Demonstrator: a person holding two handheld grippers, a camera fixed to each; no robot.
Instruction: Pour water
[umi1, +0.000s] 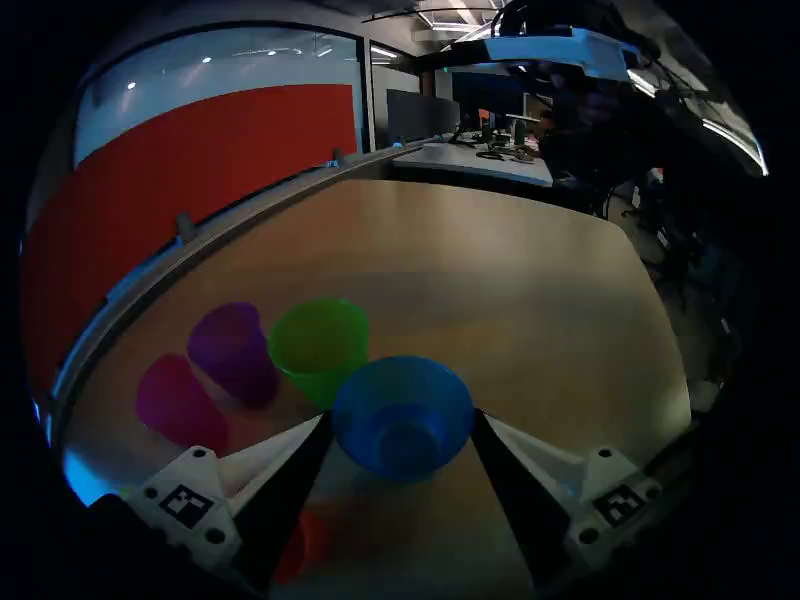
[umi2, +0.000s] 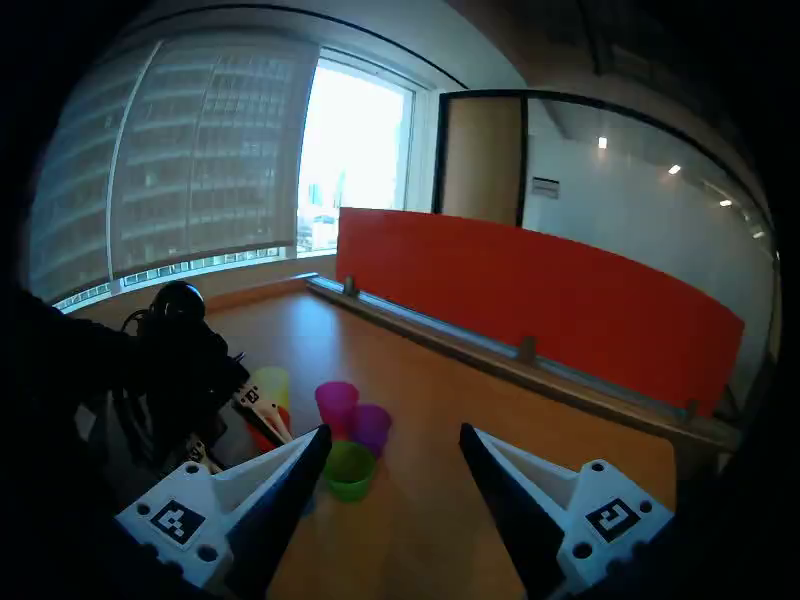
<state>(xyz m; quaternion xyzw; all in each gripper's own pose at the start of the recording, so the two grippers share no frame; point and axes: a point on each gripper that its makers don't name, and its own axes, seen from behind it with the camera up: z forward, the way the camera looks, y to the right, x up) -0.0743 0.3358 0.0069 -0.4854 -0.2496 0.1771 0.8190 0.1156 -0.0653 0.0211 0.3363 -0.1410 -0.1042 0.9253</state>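
A blue cup (umi1: 402, 420) stands upright between the fingers of my left gripper (umi1: 400, 414). The jaws are spread wide, with their tips right at the cup's rim on both sides, and its inside looks empty. Behind it are a green cup (umi1: 320, 345), a purple cup (umi1: 235, 352) and a pink cup (umi1: 178, 400). A red cup (umi1: 305, 545) peeks out under the left finger. My right gripper (umi2: 393, 432) hangs open over the table, holding nothing, a little back from the green cup (umi2: 350, 470), purple cup (umi2: 371, 427) and pink cup (umi2: 337, 405).
The cups stand on a wooden table (umi1: 520, 290) along a red partition (umi2: 560, 290). A yellow cup (umi2: 270, 385) stands by the left gripper (umi2: 262, 408), held by a person's dark-sleeved arm (umi2: 170, 380). Desks and chairs (umi1: 500, 150) lie beyond the table's far end.
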